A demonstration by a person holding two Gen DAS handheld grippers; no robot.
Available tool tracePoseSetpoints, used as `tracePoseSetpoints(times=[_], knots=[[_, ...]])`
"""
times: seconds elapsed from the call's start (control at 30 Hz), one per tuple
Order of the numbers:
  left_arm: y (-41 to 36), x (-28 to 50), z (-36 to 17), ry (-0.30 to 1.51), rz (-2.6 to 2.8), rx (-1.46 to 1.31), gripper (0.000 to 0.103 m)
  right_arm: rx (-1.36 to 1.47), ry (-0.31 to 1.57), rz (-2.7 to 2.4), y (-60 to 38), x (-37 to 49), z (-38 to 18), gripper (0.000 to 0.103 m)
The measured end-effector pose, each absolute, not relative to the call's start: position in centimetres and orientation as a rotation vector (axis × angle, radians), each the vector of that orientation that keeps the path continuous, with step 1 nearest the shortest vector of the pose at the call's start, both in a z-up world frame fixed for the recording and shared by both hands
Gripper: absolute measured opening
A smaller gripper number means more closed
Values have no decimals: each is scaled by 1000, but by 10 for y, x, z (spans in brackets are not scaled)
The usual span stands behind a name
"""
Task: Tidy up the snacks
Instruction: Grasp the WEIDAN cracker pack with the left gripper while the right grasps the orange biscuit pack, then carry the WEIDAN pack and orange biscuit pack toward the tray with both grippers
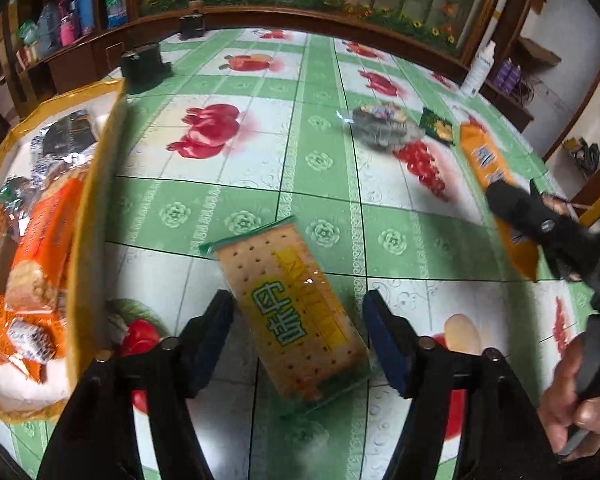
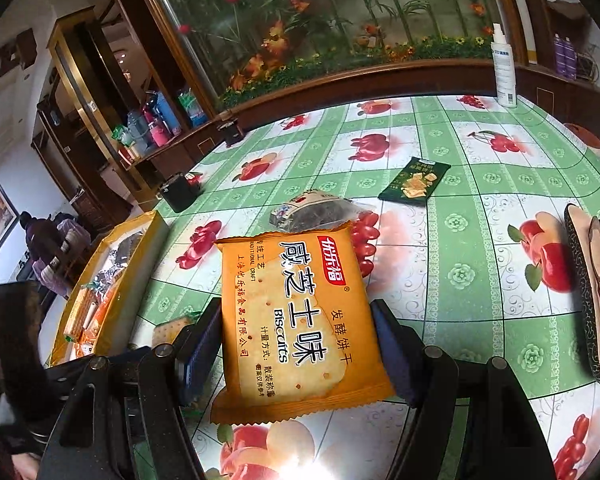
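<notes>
My right hand-held gripper grips the orange biscuit pack above the counter. Left hand-held gripper unclenched, straddling the clear cracker pack; lower squarely before closing. Yellow box lies just left.

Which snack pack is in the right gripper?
The orange biscuit pack, clamped between the right gripper pads. The clear cracker pack, dark-green pack and grey pack lie loose on the table.
</notes>
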State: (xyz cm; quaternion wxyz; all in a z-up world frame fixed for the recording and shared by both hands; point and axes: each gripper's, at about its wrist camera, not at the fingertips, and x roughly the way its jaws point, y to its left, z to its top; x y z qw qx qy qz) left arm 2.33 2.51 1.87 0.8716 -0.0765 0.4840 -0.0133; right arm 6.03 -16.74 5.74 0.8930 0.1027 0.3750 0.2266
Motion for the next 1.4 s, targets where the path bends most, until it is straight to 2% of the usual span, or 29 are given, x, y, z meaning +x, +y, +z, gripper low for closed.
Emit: tracePoseSetpoints(times=[0.03, 0.13, 0.43, 0.8, 0.93, 1.07, 1.2, 1.4], knots=[[23, 23, 19, 993, -25, -139, 53, 207, 774, 469, -167, 60, 58, 77], [16, 29, 18, 976, -46, -91, 48, 190, 770, 464, -164, 59, 58, 77], [-2, 40, 13, 885, -112, 59, 46, 165, 821, 421, -163, 67, 46, 77], [-3, 44, 13, 886, -131, 47, 46, 51, 852, 362, -150, 71, 33, 76], [-6, 44, 12, 887, -131, 56, 52, 1, 878, 334, -144, 73, 26, 76], [-9, 44, 12, 888, -125, 70, 54, -35, 892, 300, -142, 74, 19, 76], [-4, 47, 11, 898, -99, 50, 67, -108, 901, 236, -141, 76, 14, 77], [0, 49, 10, 901, -98, 48, 71, -109, 890, 235, -142, 75, 15, 77]])
